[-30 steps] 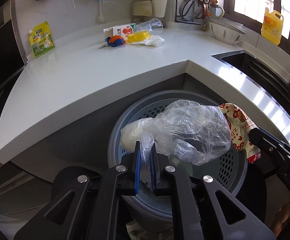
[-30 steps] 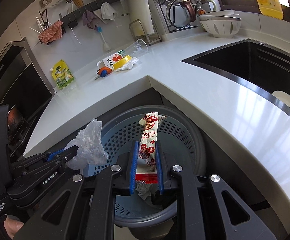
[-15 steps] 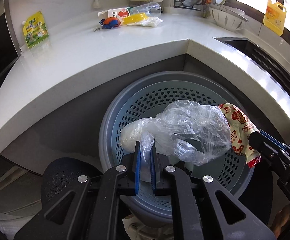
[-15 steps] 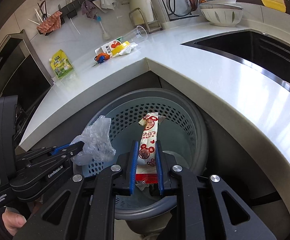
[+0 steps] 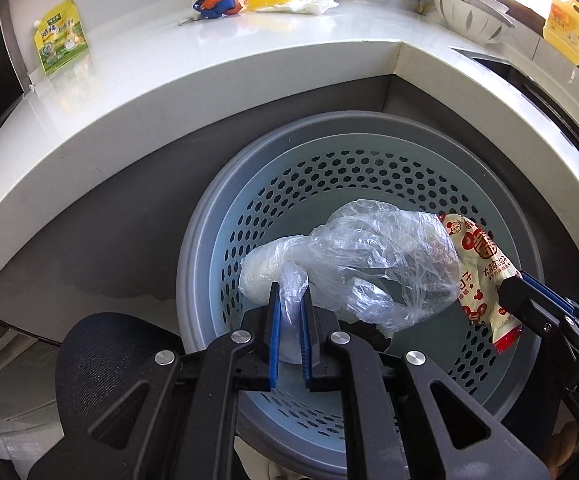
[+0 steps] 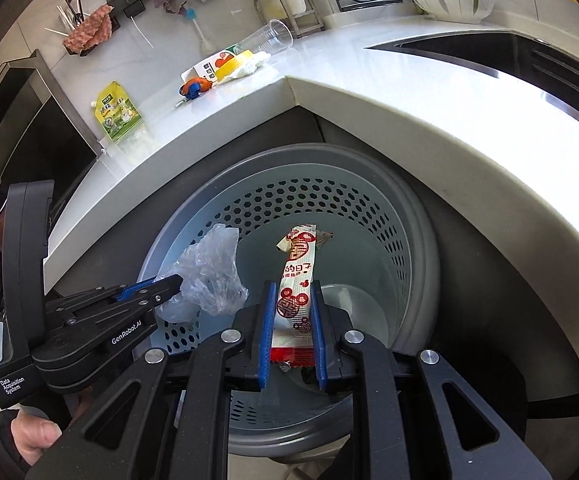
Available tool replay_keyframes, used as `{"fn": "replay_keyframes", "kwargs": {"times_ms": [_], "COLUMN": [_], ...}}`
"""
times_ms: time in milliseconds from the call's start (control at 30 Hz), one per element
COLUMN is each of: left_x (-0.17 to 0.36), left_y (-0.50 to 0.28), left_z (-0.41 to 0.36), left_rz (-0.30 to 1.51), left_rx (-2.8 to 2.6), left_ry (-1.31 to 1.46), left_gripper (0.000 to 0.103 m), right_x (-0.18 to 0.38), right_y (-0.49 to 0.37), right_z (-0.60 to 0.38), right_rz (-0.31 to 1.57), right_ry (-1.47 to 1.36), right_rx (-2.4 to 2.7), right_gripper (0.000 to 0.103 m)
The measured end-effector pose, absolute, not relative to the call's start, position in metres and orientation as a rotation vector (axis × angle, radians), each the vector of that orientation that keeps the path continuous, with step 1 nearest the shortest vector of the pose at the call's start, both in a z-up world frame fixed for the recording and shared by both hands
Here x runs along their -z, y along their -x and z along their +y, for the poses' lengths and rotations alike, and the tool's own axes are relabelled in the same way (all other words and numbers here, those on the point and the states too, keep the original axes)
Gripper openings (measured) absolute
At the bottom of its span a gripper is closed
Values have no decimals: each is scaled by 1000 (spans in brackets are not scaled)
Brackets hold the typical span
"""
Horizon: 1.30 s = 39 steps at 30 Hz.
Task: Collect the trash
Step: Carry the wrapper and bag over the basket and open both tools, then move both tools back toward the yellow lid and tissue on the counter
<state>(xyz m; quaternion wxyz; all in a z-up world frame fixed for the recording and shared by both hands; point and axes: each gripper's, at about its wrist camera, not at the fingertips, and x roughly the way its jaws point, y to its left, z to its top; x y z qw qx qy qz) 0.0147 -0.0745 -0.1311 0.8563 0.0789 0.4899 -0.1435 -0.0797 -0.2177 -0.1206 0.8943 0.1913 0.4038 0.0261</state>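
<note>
My left gripper (image 5: 289,300) is pressed together on a thin twist of the clear plastic bag (image 5: 381,264), and the rest of the bag balloons out beyond the pads, hanging over the mouth of the perforated grey bin (image 5: 225,216). This bag looks nearly weightless and completely limp. It has no stiffness to push against, so the only sound hold is a gathered neck like the one I have now. A single layer of film would be slick and could slide out between the blue pads (image 5: 274,336).

My right gripper (image 6: 289,300) pinches the red-and-white snack wrapper (image 6: 295,280) across its width near the lower end, and the long strip stands up out of the jaws over the bin's hollow (its torn top flares a little). The wrapper is light too, but it keeps its shape better than the bag. Glossy foil-like film is slippery, so I judge a flat squeeze across the broad faces, as here, better than a grip on an edge.

Both pieces hang above the bin opening, side by side and close to touching in my left view. Neither is fragile; when let go they should drift rather than drop, so letting go low inside the rim seems wise. More rubbish waits on the white counter (image 5: 249,52): a clear plastic cup (image 6: 275,36) on its side, a small carton (image 6: 213,66) and a green pouch (image 6: 116,116).
</note>
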Motion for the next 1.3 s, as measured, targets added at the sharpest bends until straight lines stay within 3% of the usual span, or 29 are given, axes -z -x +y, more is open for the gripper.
{"fn": "replay_keyframes", "kwargs": {"times_ms": [267, 400, 433, 1000, 1133, 1300], "left_x": [126, 120, 118, 105, 99, 86], "left_y": [-15, -9, -8, 0, 1, 3], "left_z": [-70, -68, -67, -60, -54, -44], "left_rz": [1026, 994, 982, 967, 952, 917], "left_rx": [314, 310, 309, 295, 294, 278], "left_ry": [-155, -148, -145, -138, -129, -123], "left_gripper": [12, 52, 55, 55, 64, 66], "right_x": [121, 117, 116, 104, 95, 80], "right_y": [81, 84, 85, 93, 96, 100], "right_z": [-222, -224, -225, -226, -223, -221], "right_rz": [825, 809, 806, 779, 762, 726], "right_ry": [-429, -430, -429, -428, -412, -395], "right_rx": [-59, -53, -52, -54, -54, -48], "right_gripper": [19, 21, 21, 30, 34, 43]}}
